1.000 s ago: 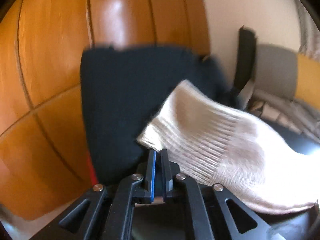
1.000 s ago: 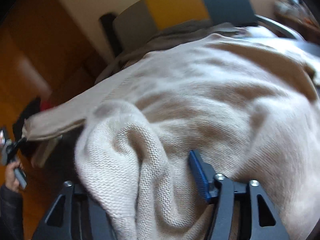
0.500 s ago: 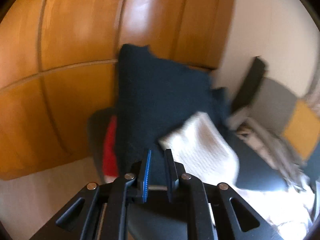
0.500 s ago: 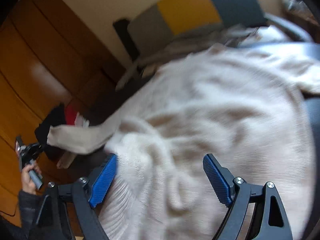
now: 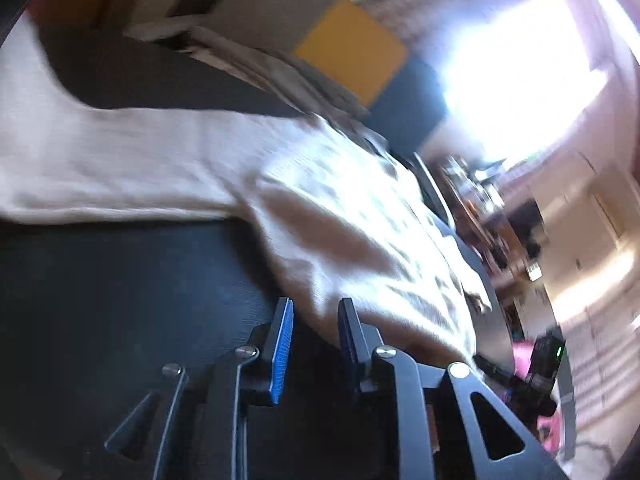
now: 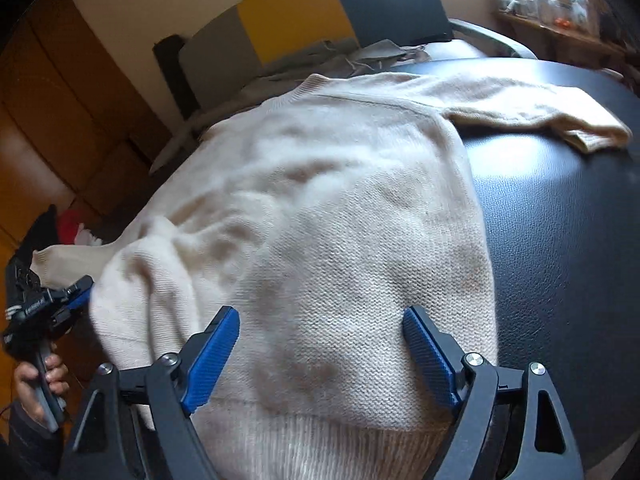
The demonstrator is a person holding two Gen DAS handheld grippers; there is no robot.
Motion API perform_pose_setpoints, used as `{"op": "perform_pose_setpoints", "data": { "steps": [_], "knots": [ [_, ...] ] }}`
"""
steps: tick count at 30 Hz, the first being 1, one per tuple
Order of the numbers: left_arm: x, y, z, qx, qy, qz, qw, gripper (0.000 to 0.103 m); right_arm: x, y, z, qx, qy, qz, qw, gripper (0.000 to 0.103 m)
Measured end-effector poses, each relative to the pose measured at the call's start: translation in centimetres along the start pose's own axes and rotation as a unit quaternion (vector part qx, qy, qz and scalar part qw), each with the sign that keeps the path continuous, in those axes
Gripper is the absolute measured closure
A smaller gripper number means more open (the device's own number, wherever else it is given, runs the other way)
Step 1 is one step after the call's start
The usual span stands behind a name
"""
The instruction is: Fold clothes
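Left gripper (image 6: 76,296): we hold it parted a little, empty, at the sweater's left edge
Sweater (image 6: 320,220): cream knit, we see it spread flat on the black table (image 6: 560,240)
Right gripper (image 6: 320,344): spread wide over the hem, empty

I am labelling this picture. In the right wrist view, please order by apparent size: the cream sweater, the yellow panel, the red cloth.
1. cream sweater, fills most of the view.
2. yellow panel.
3. red cloth, only a small patch shows; part may be hidden.
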State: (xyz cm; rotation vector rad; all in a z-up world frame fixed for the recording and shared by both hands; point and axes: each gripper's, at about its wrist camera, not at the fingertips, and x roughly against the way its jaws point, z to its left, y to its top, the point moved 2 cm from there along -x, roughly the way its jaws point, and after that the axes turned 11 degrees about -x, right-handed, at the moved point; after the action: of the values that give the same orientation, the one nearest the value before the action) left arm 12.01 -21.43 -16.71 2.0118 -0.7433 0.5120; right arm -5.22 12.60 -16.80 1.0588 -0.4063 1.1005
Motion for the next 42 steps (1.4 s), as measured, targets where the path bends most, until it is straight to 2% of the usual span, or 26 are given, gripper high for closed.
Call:
{"op": "perform_pose_setpoints", "data": {
  "steps": [2,5,7,10,13,15,16,17,18,20,22,26,28,30,31,32,33,34,36,40,42],
  "knots": [
    [-2.4,1.0,0.4,-0.004,-0.031,0.023,0.9992,0.071,-0.1,-0.1,-0.3,-0.001,0.009,-0.007,1.0,0.013],
    [-3.8,-0.7,0.0,0.015,-0.046,0.048,0.9977,0.068,-0.5,-0.2,-0.1,0.011,0.008,-0.015,1.0,0.008],
    [-5.2,-0.1,0.5,0.044,-0.068,0.038,0.9959,0.065,-0.9,-0.4,0.4,0.024,0.002,-0.017,1.0,0.001],
    [-7.0,1.1,0.9,0.09,-0.091,0.019,0.9916,0.061,-1.6,-0.8,1.5,0.058,-0.022,-0.017,0.998,0.0],
    [-9.2,2.0,0.0,0.077,-0.079,0.017,0.9938,0.061,-2.0,-1.0,1.8,0.082,-0.038,-0.018,0.996,0.0],
    [-8.5,1.8,-0.4,0.063,-0.074,0.026,0.9949,0.069,-2.1,-1.0,1.7,0.08,-0.036,-0.02,0.996,0.0],
    [-8.2,1.6,-0.4,0.058,-0.067,0.035,0.9954,0.077,-2.1,-0.9,1.6,0.079,-0.035,-0.02,0.996,0.0],
    [-8.7,1.7,-0.4,0.055,-0.055,0.048,0.9959,0.095,-2.0,-0.9,1.5,0.078,-0.033,-0.02,0.996,0.0],
    [-8.8,1.7,-0.4,0.052,-0.044,0.061,0.9958,0.097,-2.0,-0.9,1.5,0.08,-0.033,-0.02,0.996,0.0],
    [-7.2,2.3,-0.6,0.049,-0.041,0.072,0.9954,0.098,-2.0,-0.9,1.5,0.083,-0.033,-0.018,0.996,0.0],
    [-3.7,3.7,-1.4,0.031,-0.045,0.058,0.9968,0.098,-1.9,-0.9,1.5,0.086,-0.032,-0.016,0.996,0.0],
    [3.3,6.7,-3.2,0.002,-0.066,0.033,0.9973,0.1,-2.0,-1.0,1.4,0.088,-0.028,-0.019,0.996,0.0],
    [6.6,7.6,-4.3,-0.015,-0.089,0.037,0.9952,0.101,-2.0,-1.0,1.4,0.088,-0.026,-0.021,0.996,0.0],
    [7.9,8.2,-3.9,-0.005,-0.083,0.036,0.9959,0.098,-2.0,-1.1,1.4,0.087,-0.026,-0.026,0.996,0.0],
    [8.2,8.4,-3.6,-0.005,-0.066,0.035,0.9972,0.096,-2.0,-1.1,1.4,0.086,-0.026,-0.029,0.996,0.0],
    [7.9,8.6,-3.1,-0.011,-0.03,0.032,0.999,0.092,-2.0,-1.1,1.4,0.087,-0.027,-0.031,0.995,0.0],
    [7.8,8.4,-2.4,-0.015,0.001,0.031,0.9994,0.091,-2.1,-1.1,1.5,0.088,-0.03,-0.032,0.995,0.0],
    [7.7,7.8,-1.6,-0.013,0.016,0.037,0.9991,0.09,-2.2,-1.2,1.5,0.09,-0.033,-0.033,0.995,0.0],
    [6.5,6.3,0.1,0.003,0.018,0.054,0.9984,0.087,-2.3,-1.3,1.6,0.097,-0.038,-0.034,0.994,0.0],
    [3.3,1.2,3.7,0.079,-0.003,0.067,0.9946,0.081,-2.2,-1.5,1.5,0.109,-0.038,-0.037,0.993,0.0],
    [2.1,-0.8,3.4,0.07,-0.008,0.072,0.995,0.079,-2.1,-1.6,1.5,0.11,-0.038,-0.038,0.993,0.0]
  ]
}}
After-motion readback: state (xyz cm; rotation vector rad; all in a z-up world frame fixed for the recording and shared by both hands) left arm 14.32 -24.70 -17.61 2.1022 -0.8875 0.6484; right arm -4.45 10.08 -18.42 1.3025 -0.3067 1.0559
